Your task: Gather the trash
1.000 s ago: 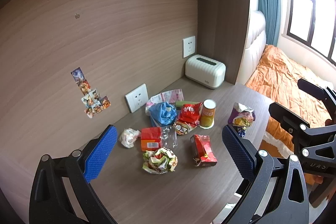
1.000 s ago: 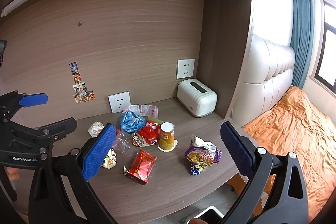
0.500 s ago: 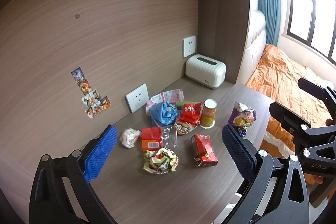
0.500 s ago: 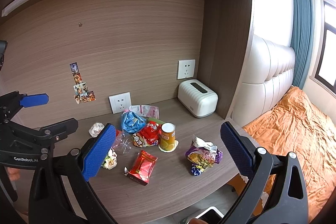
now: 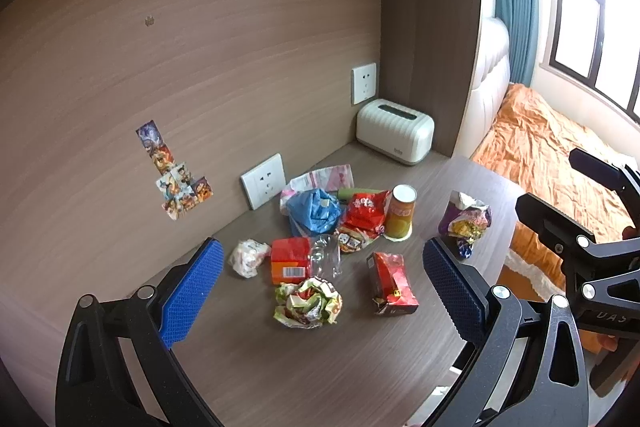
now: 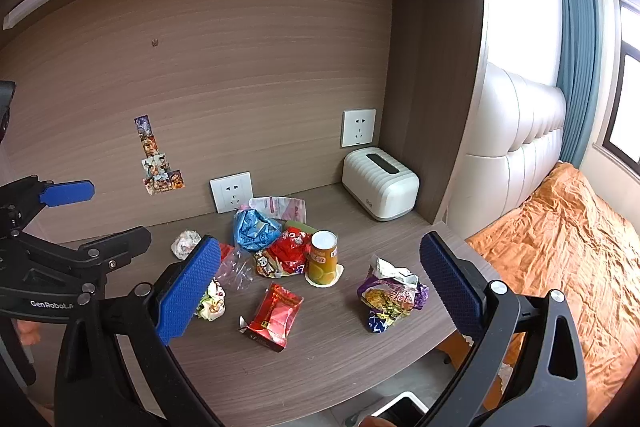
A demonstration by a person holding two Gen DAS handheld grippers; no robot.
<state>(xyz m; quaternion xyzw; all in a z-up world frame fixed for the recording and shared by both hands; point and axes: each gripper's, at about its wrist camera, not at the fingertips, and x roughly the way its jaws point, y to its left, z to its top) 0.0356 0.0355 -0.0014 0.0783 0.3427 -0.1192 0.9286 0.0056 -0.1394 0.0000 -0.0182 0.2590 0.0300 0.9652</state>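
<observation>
Crumpled wrappers (image 5: 308, 303), upright orange can (image 5: 400, 213), possibly empty, scattered on desk (image 5: 320, 367).

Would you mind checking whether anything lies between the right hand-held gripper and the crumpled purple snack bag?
Nothing visible does: the right hand-held gripper hangs open above the desk, and the crumpled purple snack bag lies apart from the other wrappers.

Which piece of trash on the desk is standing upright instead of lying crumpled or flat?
The orange can, standing on its base beside the red snack wrapper. Every other piece is a crumpled wrapper, bag or flattened pack.
</observation>
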